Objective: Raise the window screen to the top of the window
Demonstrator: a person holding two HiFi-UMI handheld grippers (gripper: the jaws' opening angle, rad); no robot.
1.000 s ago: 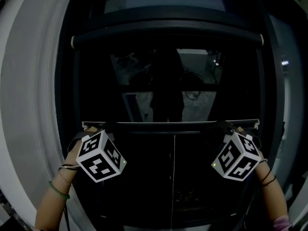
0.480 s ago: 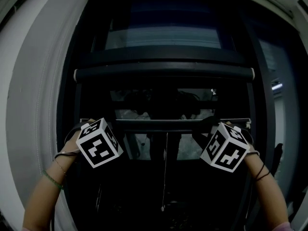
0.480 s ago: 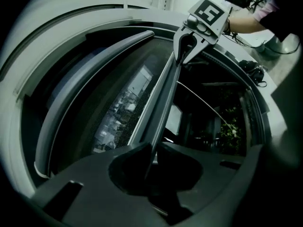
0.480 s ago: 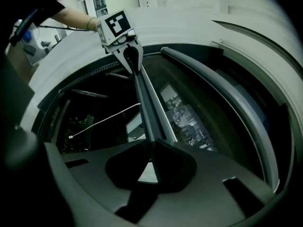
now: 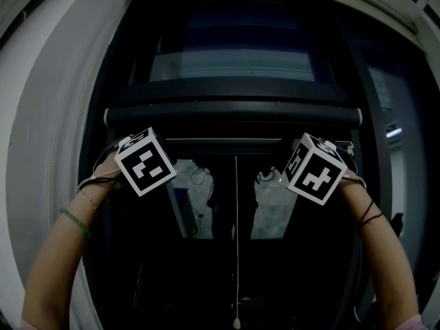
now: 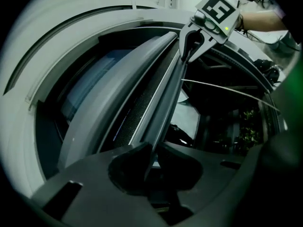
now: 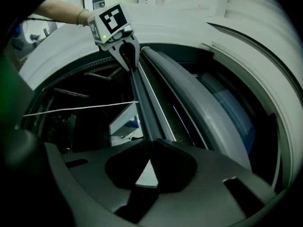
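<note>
The window screen's thin bottom bar [image 5: 223, 141] lies level just beneath the dark roller housing [image 5: 234, 114] near the top of the window. My left gripper [image 5: 132, 150] holds its left end and my right gripper [image 5: 328, 153] its right end. In the left gripper view the left gripper [image 6: 150, 157] is shut on the bar [image 6: 161, 103], which runs up to the right gripper [image 6: 190, 44]. The right gripper view mirrors this: the right gripper [image 7: 150, 157] is clamped on the bar [image 7: 144, 103], with the left gripper [image 7: 127, 56] at the far end. Only a narrow strip of mesh [image 6: 142, 103] shows.
A white pull cord [image 5: 236, 239] hangs from the bar's middle to a small knob [image 5: 236, 320]. Dark glass below reflects a lit room [image 5: 275, 205]. The white window surround [image 5: 41, 150] curves round both sides. Dark side rails [image 5: 371, 184] flank the screen.
Both grippers have risen with the bar, from about mid-window to just under the roller housing. The head camera has tilted up with them.
</note>
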